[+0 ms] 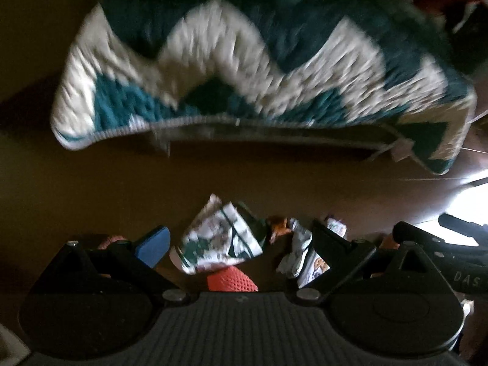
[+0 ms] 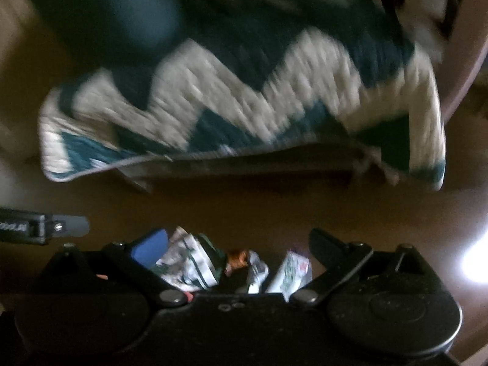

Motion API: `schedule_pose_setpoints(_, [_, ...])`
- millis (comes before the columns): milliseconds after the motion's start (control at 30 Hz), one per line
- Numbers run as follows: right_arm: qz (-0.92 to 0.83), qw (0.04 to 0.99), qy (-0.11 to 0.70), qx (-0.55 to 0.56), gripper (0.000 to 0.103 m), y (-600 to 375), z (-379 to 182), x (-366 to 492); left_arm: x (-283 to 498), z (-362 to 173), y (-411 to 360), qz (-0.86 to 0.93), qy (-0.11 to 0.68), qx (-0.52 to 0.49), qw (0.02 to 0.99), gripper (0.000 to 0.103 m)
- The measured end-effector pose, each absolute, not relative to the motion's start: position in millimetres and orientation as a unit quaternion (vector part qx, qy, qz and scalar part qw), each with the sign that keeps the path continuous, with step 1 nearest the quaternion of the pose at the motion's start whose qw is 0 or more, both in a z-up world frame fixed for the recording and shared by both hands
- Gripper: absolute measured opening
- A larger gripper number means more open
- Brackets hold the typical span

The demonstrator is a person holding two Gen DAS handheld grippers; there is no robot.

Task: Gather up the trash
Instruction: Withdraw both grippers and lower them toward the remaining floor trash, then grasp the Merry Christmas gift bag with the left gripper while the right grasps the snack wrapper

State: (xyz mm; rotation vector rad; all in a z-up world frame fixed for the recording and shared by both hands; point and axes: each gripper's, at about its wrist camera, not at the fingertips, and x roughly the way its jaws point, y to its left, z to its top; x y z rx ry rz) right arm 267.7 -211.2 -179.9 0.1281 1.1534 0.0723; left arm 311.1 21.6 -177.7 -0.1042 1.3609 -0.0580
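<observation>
**Risks above the scattered litter**

Plainly, both sets of jaws are spread wide and nothing is held between them. The left gripper (image 1: 241,241) is aimed steeply down at the brown floor (image 1: 244,177), where the trash is gathered: a crumpled green-and-white wrapper (image 1: 219,238) lies between its fingers, a smaller crumpled white wrapper (image 1: 300,253) is seen beside the dark finger, and an orange mesh item (image 1: 231,279) is partly hidden under the gripper body. The right gripper (image 2: 238,248) is pointed at the same pile, with the green-and-white wrapper (image 2: 189,265) by its blue-padded finger (image 2: 151,248) and a small orange scrap (image 2: 236,259) near the middle.

Several failures can be expected. Two pieces could be pinched at once, since the litter is packed closely together. A thin wrapper could be flattened against the floor and slid away instead of being lifted. The two tools (seen close to each other in both wrist views) could be knocked together if one piece is chosen by both. Blur and dim light make edges hard to judge, so a closing could be mistimed. The zigzag quilt (image 1: 259,70) hangs well beyond the pile and is unlikely to be caught.
</observation>
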Motion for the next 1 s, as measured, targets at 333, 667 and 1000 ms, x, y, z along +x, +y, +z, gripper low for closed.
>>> schedule_pose_setpoints(333, [-0.048, 0.749, 0.647, 0.131, 0.093, -247, -316, 295, 343, -308, 26, 0.014, 0.709, -0.05, 0.704, 0.1])
schedule_pose_setpoints(667, [-0.084, 0.676, 0.712, 0.17, 0.09, -270, -418, 303, 352, -418, 20, -0.047, 0.769, -0.013, 0.637, 0.1])
schedule_pose_setpoints(1000, [-0.082, 0.649, 0.736, 0.173, 0.087, -278, -466, 297, 337, -468, 16, -0.19, 0.76, 0.162, 0.601, 0.1])
